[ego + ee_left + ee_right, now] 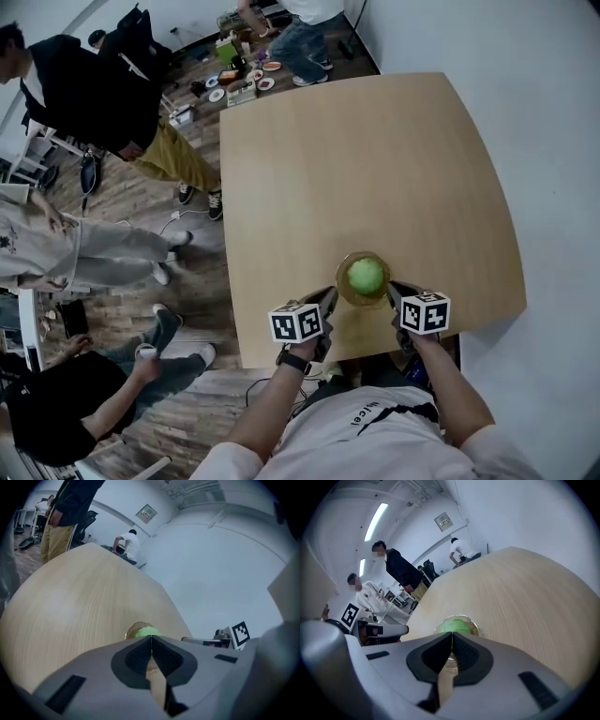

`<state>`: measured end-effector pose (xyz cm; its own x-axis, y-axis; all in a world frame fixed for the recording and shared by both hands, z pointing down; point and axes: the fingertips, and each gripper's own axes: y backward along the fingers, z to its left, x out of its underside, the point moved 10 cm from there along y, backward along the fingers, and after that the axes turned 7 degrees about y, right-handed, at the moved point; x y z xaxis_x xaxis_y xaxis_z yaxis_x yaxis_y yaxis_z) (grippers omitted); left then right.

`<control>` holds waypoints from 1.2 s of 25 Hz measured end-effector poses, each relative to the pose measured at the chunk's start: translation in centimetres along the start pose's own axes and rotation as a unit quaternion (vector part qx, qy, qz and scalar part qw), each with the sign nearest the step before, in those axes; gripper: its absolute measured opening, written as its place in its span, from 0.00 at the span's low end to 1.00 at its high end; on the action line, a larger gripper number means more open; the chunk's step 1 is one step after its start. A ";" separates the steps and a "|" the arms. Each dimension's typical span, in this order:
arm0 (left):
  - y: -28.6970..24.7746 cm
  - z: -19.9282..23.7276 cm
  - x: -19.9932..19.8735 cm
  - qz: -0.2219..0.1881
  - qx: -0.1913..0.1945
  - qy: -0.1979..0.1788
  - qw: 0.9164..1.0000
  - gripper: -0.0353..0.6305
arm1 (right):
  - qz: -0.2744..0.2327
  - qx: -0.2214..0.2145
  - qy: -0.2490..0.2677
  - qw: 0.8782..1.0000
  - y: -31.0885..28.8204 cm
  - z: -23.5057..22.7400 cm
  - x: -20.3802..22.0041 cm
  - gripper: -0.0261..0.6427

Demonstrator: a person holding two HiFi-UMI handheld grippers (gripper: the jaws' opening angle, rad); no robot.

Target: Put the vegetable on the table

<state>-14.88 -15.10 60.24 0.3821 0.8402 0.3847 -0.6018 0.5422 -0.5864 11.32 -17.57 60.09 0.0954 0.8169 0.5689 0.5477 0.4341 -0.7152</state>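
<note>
The vegetable (366, 275) in its bowl (340, 283) is seen just beyond and between the left gripper (330, 297) and right gripper (392, 289), both closed empty.

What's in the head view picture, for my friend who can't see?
A round green vegetable sits in a small bowl on a wooden table, with the left gripper and right gripper either side. People stand at left.
</note>
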 end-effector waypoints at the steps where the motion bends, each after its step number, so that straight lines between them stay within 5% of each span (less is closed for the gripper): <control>1: 0.6 -0.8 0.1 -0.008 0.013 -0.006 1.000 0.08 | -0.011 -0.007 0.003 1.000 0.6 0.8 -0.1 0.06; 16: 10.2 -8.9 1.6 -0.090 0.073 -0.146 0.982 0.07 | -0.144 -0.008 0.031 0.989 8.4 10.4 0.5 0.06; 30: 18.9 -15.6 2.0 -0.186 0.124 -0.262 0.939 0.07 | -0.303 0.001 0.149 0.941 17.8 18.6 -1.5 0.06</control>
<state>-14.60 -3.05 38.80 0.2384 0.4392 0.8662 -0.6646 0.7241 -0.1843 5.45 -4.00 38.88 -0.0051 0.2754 0.9613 0.5747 0.7875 -0.2225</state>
